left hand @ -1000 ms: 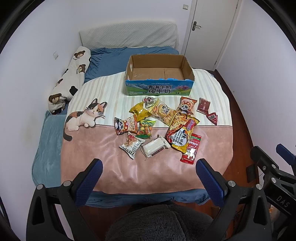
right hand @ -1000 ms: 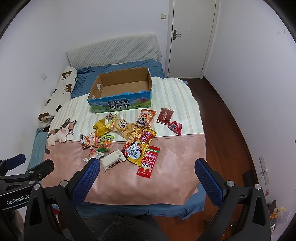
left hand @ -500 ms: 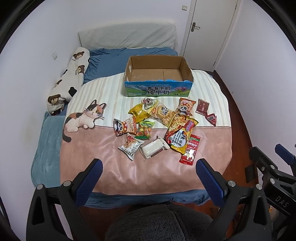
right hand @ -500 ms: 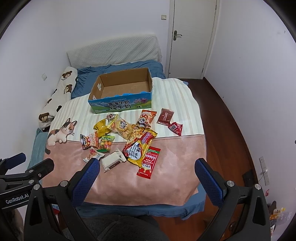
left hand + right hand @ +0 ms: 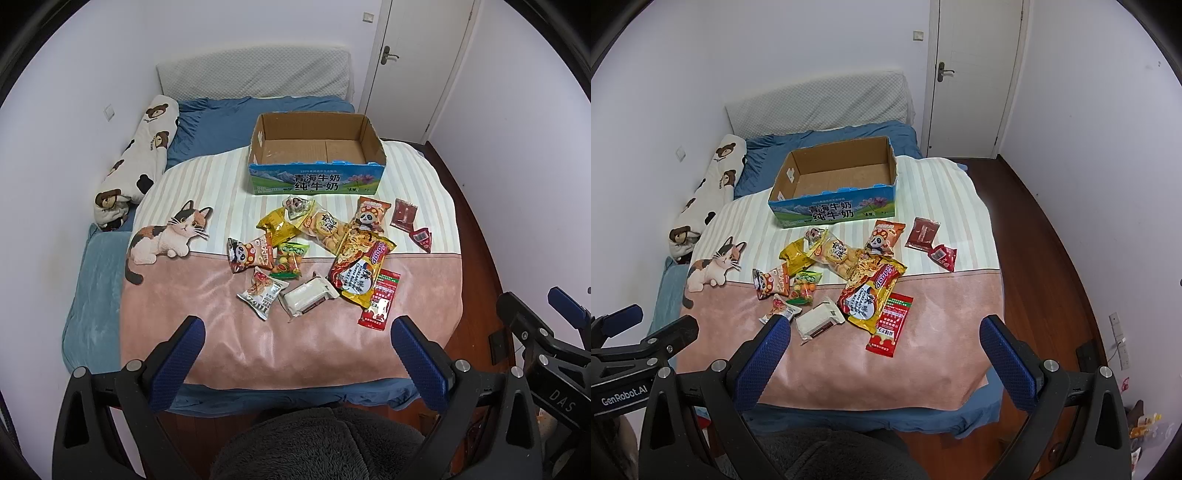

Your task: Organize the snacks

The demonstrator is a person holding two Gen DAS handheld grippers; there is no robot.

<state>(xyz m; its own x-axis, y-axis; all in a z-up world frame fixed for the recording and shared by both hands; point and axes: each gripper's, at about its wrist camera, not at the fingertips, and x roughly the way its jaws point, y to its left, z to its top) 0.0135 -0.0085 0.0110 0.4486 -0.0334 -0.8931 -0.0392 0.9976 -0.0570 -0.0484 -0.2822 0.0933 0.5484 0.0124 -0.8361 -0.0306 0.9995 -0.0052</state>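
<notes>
Several snack packets lie in a loose pile in the middle of the bed. Among them are a big yellow-red bag, a red packet and a white packet. An empty open cardboard box stands behind the pile. My left gripper is open and empty, above the bed's near edge. My right gripper is open and empty, beside it on the right.
The bed carries a pink and striped blanket with a cat print. A bear-print pillow lies along the left wall. A closed door and wooden floor are at the right.
Both grippers have eased slightly forward and down toward the bed. The snacks and the box have not moved.
</notes>
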